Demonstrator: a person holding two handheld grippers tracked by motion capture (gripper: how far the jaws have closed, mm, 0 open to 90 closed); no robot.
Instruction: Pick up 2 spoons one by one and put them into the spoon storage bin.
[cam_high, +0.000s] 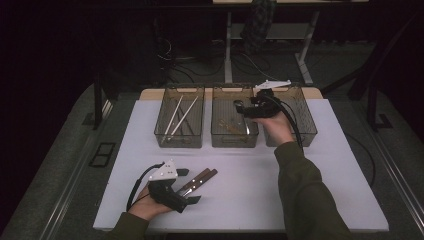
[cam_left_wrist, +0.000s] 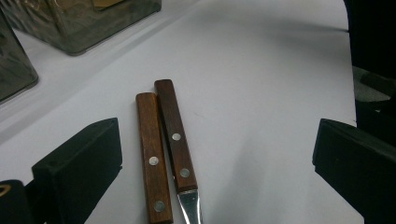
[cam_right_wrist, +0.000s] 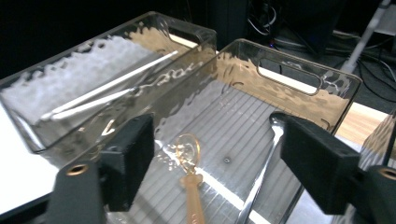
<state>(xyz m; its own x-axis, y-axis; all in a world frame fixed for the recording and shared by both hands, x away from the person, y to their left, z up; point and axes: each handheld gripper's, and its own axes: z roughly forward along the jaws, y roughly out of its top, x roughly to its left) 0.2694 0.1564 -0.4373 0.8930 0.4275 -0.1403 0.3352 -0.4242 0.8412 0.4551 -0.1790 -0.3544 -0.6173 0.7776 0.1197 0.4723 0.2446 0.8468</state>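
On the near part of the white counter (cam_high: 300, 165), two knives with brown riveted wooden handles (cam_high: 198, 180) lie side by side, touching along their length, and the left gripper (cam_high: 187, 186) stands just over them with its jaws spread wide. From the left gripper view, both handles (cam_left_wrist: 163, 154) sit between the two black jaws, which touch neither of them; this placing looks like a preparation to close on one knife, though the pair is so tight together that taking only one seems difficult.

At the far edge stand three clear smoky plastic bins in a row. The left bin (cam_high: 165, 135) holds two long pale chopsticks (cam_high: 180, 116). The right gripper (cam_high: 240, 106) hovers over the middle bin (cam_high: 216, 140), its jaws also spread and holding nothing. Below them, in the right gripper view, an amber translucent plastic spoon (cam_right_wrist: 190, 179) and a long silver metal utensil (cam_right_wrist: 261, 177) lie on the ribbed bottom; I cannot tell what kind the metal one is. The bins seem to sort cutlery by type, so the knives probably belong in the right bin (cam_high: 307, 131), whose contents I cannot see
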